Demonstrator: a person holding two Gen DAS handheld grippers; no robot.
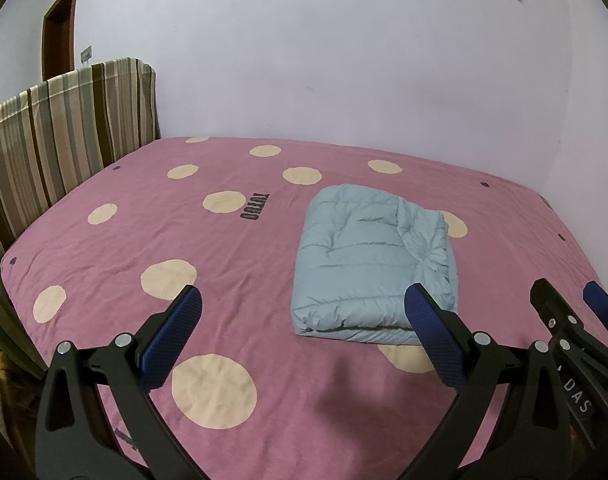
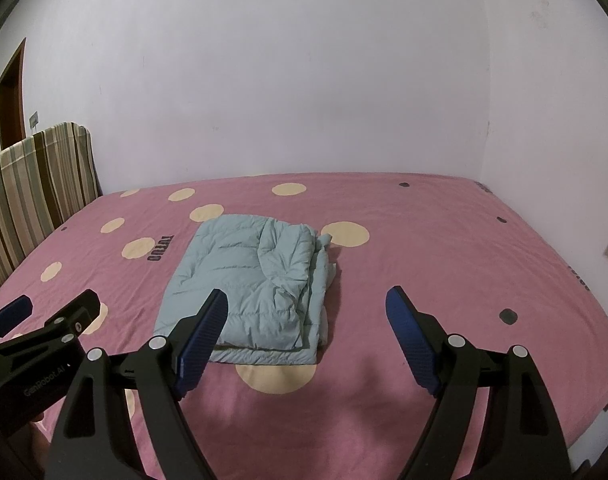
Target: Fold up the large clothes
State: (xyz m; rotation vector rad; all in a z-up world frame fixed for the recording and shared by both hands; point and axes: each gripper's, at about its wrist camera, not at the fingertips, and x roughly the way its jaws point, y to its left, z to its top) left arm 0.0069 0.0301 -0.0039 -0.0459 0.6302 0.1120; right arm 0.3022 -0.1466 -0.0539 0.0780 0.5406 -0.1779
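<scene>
Both my claws, left (image 1: 299,334) and right (image 2: 306,336), gape empty above the bed (image 1: 231,248). The jacket (image 1: 374,264) lies folded mid-bed; I'd only square its loose edges gently.

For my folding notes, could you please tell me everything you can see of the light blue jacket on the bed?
The light blue jacket is a puffy quilted garment, seemingly down-filled with a smooth, slightly shiny shell. It lies folded into a thick, roughly rectangular bundle of several layers, flat on the pink dotted bedspread, covering parts of two cream dots. Its left side is smooth; the right side is rumpled, with layered edges showing. Neither the left claw nor the right claw touches it; both hover open in front.
</scene>
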